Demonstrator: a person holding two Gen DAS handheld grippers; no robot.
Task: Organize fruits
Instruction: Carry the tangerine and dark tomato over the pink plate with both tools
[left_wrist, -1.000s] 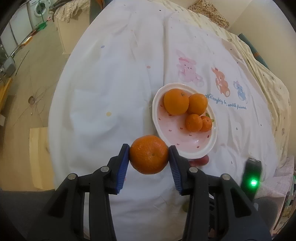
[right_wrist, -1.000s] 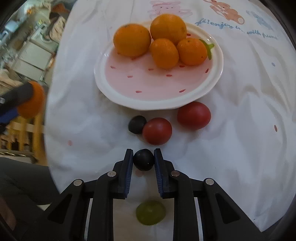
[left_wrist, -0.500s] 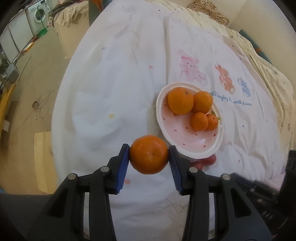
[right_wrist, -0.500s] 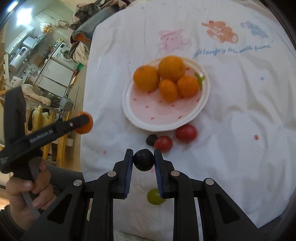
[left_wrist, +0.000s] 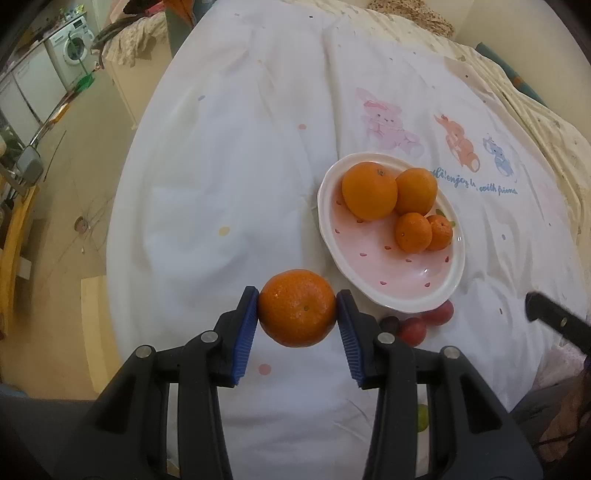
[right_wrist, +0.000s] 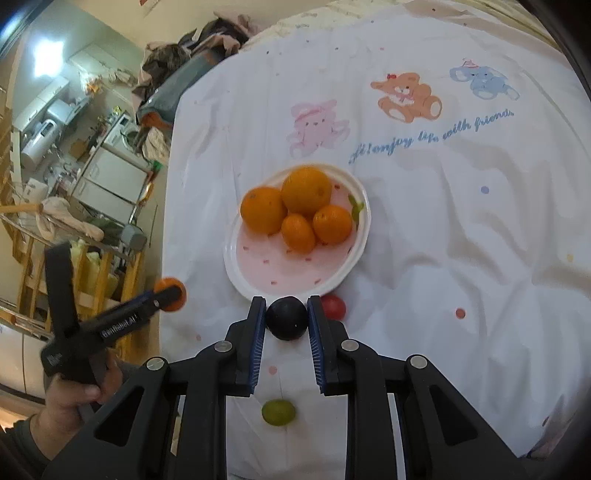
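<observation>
My left gripper (left_wrist: 297, 308) is shut on a mandarin (left_wrist: 297, 308) and holds it above the white cloth, near the front left of the pink plate (left_wrist: 424, 286). The plate (right_wrist: 255, 280) holds several oranges (left_wrist: 369, 190). My right gripper (right_wrist: 286, 318) is shut on a dark grape (right_wrist: 286, 318), raised over the plate's near rim. Red cherry tomatoes (left_wrist: 413, 331) and a dark grape (left_wrist: 389, 324) lie on the cloth by the plate. A green grape (right_wrist: 278, 412) lies below my right gripper. The left gripper with its mandarin (right_wrist: 170, 293) shows in the right wrist view.
The white cloth (left_wrist: 240, 166) with cartoon animal prints covers a bed. Its left edge drops to the floor, where a washing machine (left_wrist: 75, 48) and cabinets stand. The right gripper's black body (left_wrist: 554, 321) shows at the right in the left wrist view.
Both grippers have risen and pulled back from the plate with their fruit held. The plate looks smaller and farther in the right wrist view.
</observation>
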